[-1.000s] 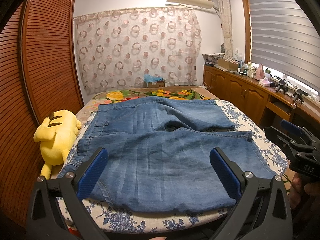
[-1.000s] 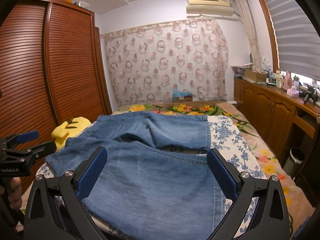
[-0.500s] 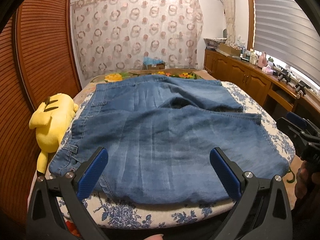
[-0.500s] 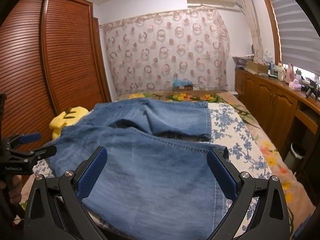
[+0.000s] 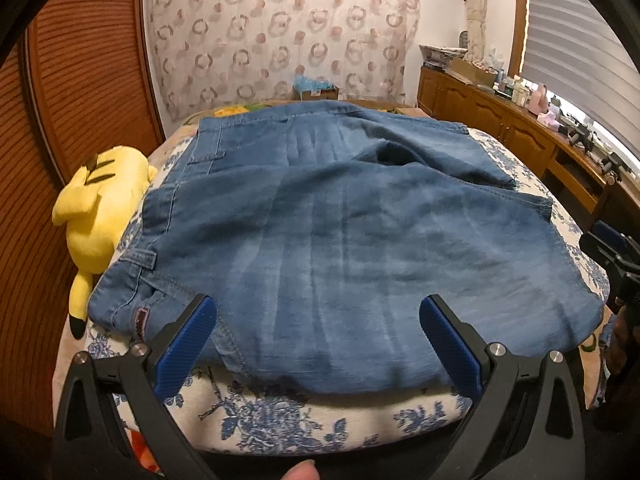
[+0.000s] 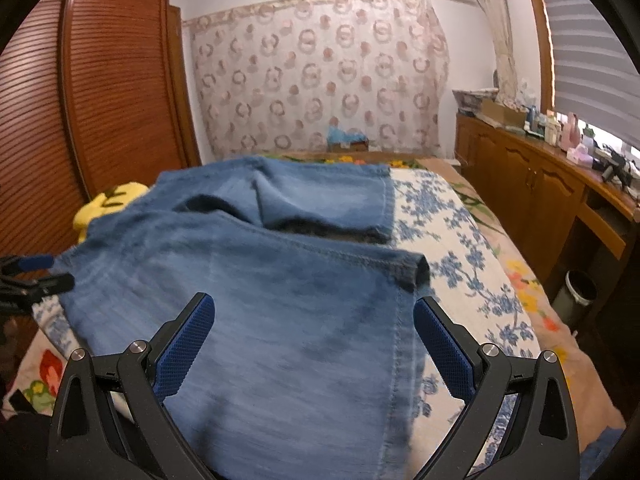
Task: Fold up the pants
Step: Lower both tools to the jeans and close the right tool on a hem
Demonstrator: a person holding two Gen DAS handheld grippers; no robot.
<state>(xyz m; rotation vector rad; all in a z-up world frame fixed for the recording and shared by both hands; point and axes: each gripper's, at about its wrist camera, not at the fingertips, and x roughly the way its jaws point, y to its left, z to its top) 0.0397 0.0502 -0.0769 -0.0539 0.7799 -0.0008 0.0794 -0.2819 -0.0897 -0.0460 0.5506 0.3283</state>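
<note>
1. The pants (image 5: pixel 320 240) lie spread flat on the bed (image 5: pixel 280 420), blue denim over the floral bedspread, the two legs side by side and running crosswise in front of both cameras.
2. The left hand-held gripper (image 5: pixel 318 344) hangs at the near edge of the denim, its blue pads (image 5: pixel 184 346) spread wide with nothing between them. The waistband end, belt loops and a small red label, sits just to its left.
3. The right hand-held gripper (image 6: pixel 314 344) is also spread wide and empty, over the near leg. The hem (image 6: pixel 400 320) of that leg runs down just inside its right pad.
4. So the long axis runs left to right: waist toward the left hand, hems toward the right hand. Each hand is nearest its own end of the near leg.
5. A yellow plush toy (image 5: pixel 100 208) lies beside the waistband at the bed's left edge, just beside the denim; contact can't be judged.
6. Judgement: no fold has started. The likely next move is pinching the near edge at both ends and carrying it over the far leg (image 6: pixel 320 192).
7. Risk: grabbing only the top layer, which would leave the leg skewed.
</note>
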